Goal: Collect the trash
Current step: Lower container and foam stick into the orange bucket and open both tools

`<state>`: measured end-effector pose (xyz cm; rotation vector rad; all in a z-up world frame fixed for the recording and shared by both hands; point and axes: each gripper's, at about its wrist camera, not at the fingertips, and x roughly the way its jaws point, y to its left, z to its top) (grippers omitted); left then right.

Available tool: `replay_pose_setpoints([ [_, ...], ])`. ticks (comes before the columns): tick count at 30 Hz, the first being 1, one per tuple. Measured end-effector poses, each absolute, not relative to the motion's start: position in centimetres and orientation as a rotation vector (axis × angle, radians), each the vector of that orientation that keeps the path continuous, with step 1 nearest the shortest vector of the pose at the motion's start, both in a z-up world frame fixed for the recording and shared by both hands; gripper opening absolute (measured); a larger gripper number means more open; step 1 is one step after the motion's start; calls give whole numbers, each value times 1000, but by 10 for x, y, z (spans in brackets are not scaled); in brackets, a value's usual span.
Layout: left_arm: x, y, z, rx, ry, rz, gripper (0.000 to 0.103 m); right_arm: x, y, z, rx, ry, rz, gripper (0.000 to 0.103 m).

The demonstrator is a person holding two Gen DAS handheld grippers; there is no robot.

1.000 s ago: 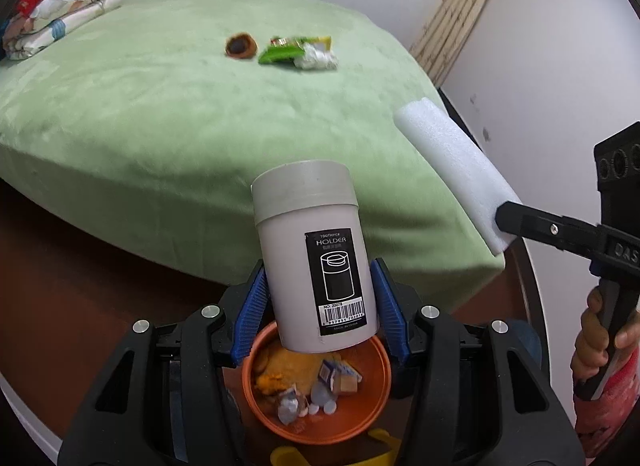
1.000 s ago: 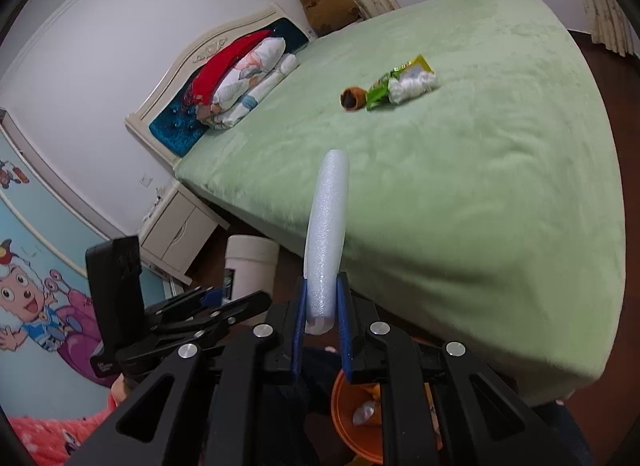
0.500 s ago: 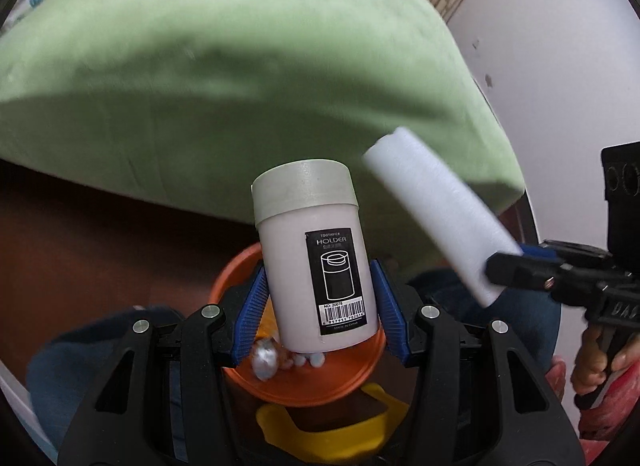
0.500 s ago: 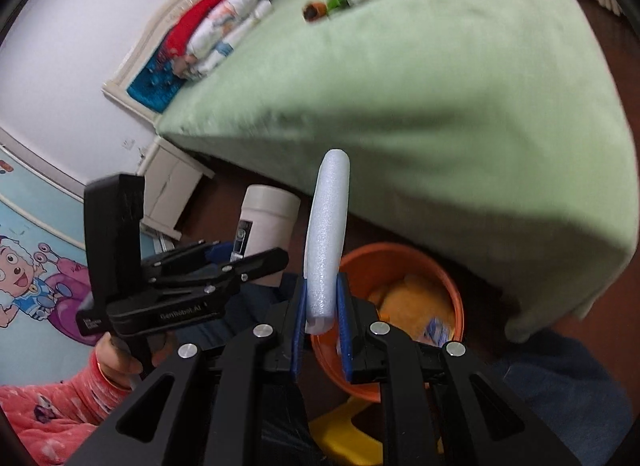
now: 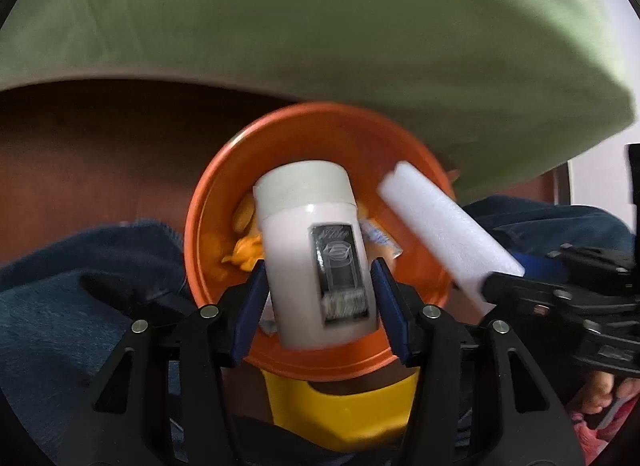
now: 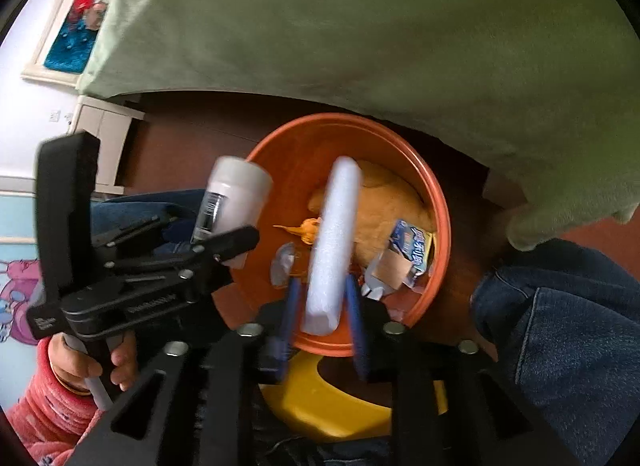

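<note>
Hanging over the orange bin [image 5: 400, 133], the left gripper [image 5: 320, 298] clamps a white holder canister [image 5: 316, 262]; at its 3 o'clock the right gripper [image 6: 322, 306], jaws parted, brackets a foam tube [image 6: 332, 242] without clearly pinching it. The green bedspread [image 5: 320, 25] overhangs the bin's rim at 12 o'clock.

A round orange plastic bin [image 6: 438, 221] holds yellow-orange scraps and a crumpled blue-and-white printed wrapper [image 6: 412, 244], and below it shows a bright yellow plastic stool [image 5: 340, 412]. The pale pinkish-white cylindrical holder [image 5: 316, 254] has a cream top band and a black label with white barcode; the foam tube [image 6: 332, 246] is plain white. A soft plain green bedspread [image 5: 320, 25] spreads over dark reddish-brown floor [image 5: 80, 153], beside dark blue denim [image 6: 560, 338].
</note>
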<state>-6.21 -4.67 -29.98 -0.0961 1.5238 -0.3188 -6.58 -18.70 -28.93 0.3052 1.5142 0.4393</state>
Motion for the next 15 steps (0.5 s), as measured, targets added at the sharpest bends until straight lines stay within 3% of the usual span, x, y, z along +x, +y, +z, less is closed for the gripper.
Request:
replay_pose_setpoints([
  [1, -63, -44, -304, -90, 1538, -301, 66, -66, -188, -289, 306, 1512, 432, 55],
  [2, -62, -42, -305, -80, 1543, -278, 69, -65, -190, -288, 306, 1507, 422, 62],
  [5, -59, -38, -303, -57, 1530, -234, 73, -63, -196, -283, 326, 1488, 403, 69],
  [15, -48, -41, -272, -38, 1445, -203, 76, -53, -207, -261, 377, 1443, 407, 70],
])
